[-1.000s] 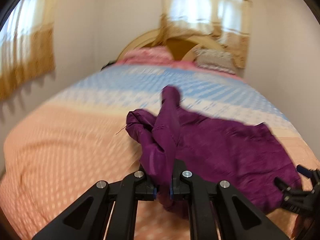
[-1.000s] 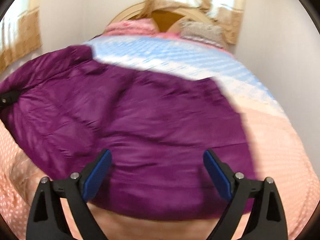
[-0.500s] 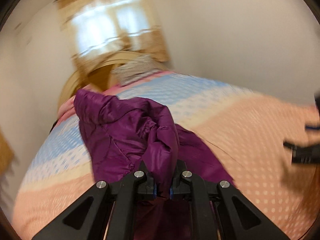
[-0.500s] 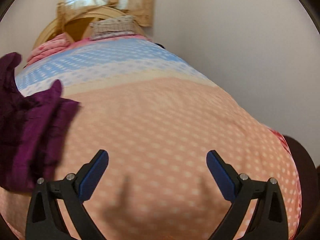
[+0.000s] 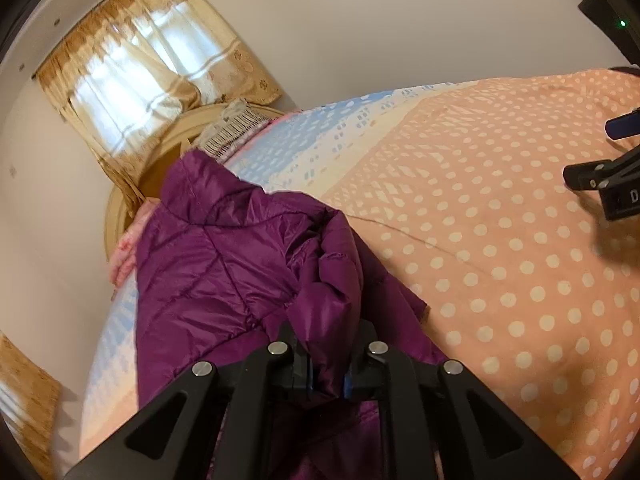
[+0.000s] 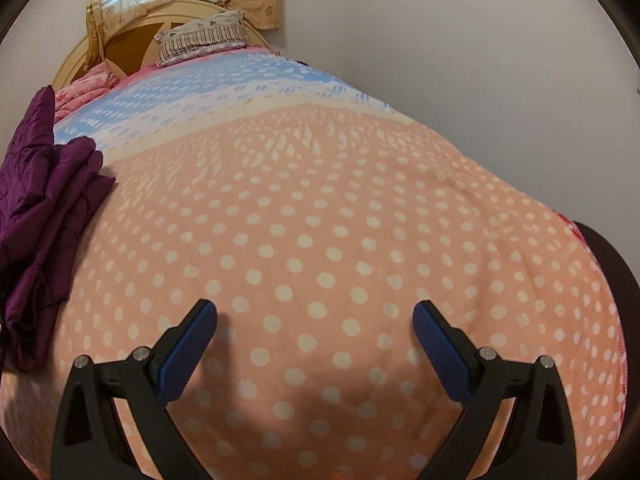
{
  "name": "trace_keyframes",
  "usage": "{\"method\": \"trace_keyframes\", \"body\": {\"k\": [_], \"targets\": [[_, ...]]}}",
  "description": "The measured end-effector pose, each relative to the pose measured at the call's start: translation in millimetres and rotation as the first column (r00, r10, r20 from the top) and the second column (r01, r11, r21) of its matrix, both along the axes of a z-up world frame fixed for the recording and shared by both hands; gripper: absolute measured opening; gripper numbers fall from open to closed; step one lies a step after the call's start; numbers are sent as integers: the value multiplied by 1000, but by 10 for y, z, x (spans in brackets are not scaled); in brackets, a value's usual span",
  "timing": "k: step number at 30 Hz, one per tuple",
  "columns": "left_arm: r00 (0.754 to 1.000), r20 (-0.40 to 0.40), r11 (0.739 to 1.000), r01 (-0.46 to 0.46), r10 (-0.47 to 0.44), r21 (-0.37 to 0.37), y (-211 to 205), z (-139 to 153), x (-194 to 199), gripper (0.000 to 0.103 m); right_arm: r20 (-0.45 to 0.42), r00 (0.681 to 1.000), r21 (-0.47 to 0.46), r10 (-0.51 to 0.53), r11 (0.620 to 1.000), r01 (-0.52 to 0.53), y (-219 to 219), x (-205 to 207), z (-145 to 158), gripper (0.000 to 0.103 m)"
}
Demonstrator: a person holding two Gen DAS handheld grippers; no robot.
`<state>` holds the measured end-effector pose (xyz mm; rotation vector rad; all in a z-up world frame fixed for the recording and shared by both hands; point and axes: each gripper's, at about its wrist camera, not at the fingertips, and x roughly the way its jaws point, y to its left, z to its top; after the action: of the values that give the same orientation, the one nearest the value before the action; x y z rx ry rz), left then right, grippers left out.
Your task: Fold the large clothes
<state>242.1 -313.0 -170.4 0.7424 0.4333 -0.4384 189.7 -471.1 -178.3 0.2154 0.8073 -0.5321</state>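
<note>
Purple padded jacket (image 5: 224, 272): bunched and lifted at the left side of the bed (image 5: 500, 240), one thick fold clamped between the closed tongs of the left gripper (image 5: 327, 376), probably so the bulk can be carried and laid out again for folding. Right gripper (image 6: 315, 334): tongs wide apart, holding nothing, hovering over bare polka-dot cover well clear of the jacket, seemingly free to take a second edge. Change from a second ago: the jacket then lay spread beneath the right gripper; it now hangs gathered from the left.
</note>
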Motion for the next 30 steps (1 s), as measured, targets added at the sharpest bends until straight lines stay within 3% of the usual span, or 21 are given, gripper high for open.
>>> {"method": "trace_keyframes", "body": {"k": [4, 7, 10, 11, 14, 18, 22, 26, 28, 30], "targets": [[1000, 16, 1000, 12, -13, 15, -124, 91, -148, 27, 1, 1000, 3, 11, 1000, -11, 41, 20, -25, 100], [998, 24, 998, 55, -54, -29, -183, 332, -305, 37, -2, 1000, 4, 16, 1000, -16, 53, 49, -38, 100], [992, 89, 995, 93, -89, -45, -202, 632, -469, 58, -1, 1000, 1, 15, 1000, -15, 47, 70, -33, 100], [991, 101, 995, 89, -84, -50, -195, 709, -471, 60, 2, 1000, 4, 13, 1000, -13, 40, 71, -27, 100], [990, 139, 997, 45, -35, -68, -63, 961, -370, 63, 12, 1000, 11, 10, 1000, -10, 54, 94, 6, 100], [969, 211, 990, -116, 130, -76, 261, 1086, 93, 70, 29, 999, 22, 24, 999, -25, 92, 234, 85, 100], [930, 179, 946, -304, 320, -113, 719, 1051, 783, 70, 47, 997, 36, 61, 997, -62, 263, 521, 169, 100], [891, 159, 904, -410, 425, -118, 1028, 895, 1252, 70, 57, 992, 18, 115, 993, -116, 506, 840, 309, 99], [861, 140, 871, -475, 489, -122, 1178, 824, 1481, 70, 78, 987, 11, 140, 990, -141, 634, 1003, 460, 97], [835, 96, 838, -529, 542, -136, 1313, 744, 1700, 70, 106, 982, 6, 154, 988, -155, 747, 1153, 653, 82]]}}
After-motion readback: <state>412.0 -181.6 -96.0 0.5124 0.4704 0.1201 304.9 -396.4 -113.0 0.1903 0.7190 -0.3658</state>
